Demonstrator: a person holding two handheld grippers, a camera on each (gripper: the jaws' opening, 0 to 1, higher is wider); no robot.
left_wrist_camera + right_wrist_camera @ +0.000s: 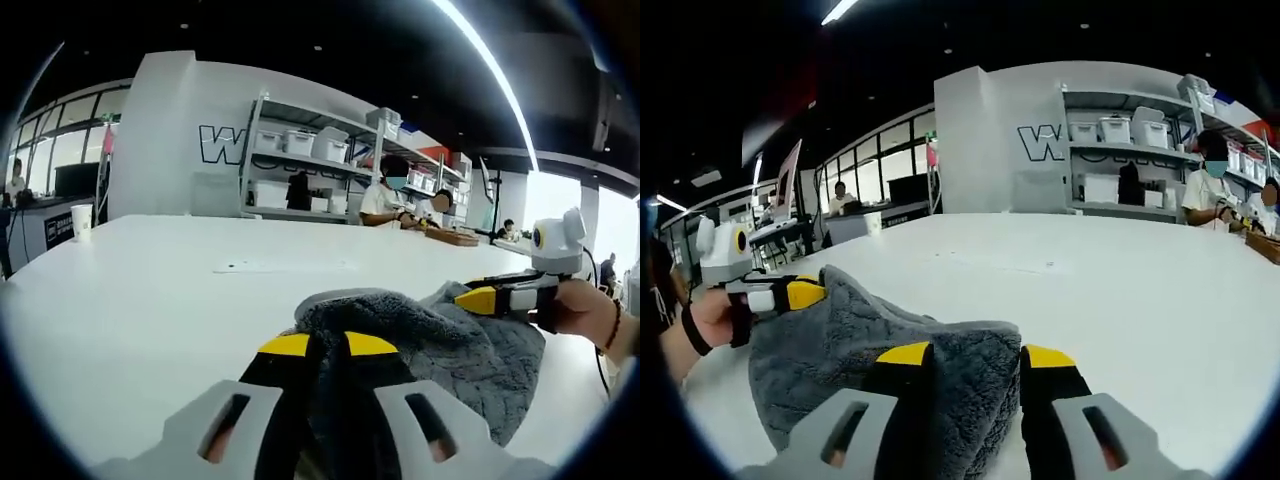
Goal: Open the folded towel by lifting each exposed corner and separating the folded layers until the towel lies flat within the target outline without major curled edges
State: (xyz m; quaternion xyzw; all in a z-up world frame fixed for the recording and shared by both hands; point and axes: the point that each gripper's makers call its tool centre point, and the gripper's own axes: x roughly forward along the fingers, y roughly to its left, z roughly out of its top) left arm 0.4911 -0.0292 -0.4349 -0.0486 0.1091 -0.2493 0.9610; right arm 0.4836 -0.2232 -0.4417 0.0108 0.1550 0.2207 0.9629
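Note:
A grey fluffy towel (470,350) is bunched between both grippers over the white table (150,310). In the left gripper view, my left gripper (328,345) is shut on one towel edge, grey pile filling the gap between its yellow tips. From the right comes my right gripper (478,297), held by a hand (590,310), pinching the towel's far edge. In the right gripper view, my right gripper (975,355) holds a thick fold of towel (840,350) between its jaws. My left gripper (805,293) grips the towel's corner at the left.
A thin flat sheet (285,266) lies on the table beyond the towel. A paper cup (82,220) stands at the far left edge. Shelves with white bins (300,150) and seated people (385,200) are behind the table's far side.

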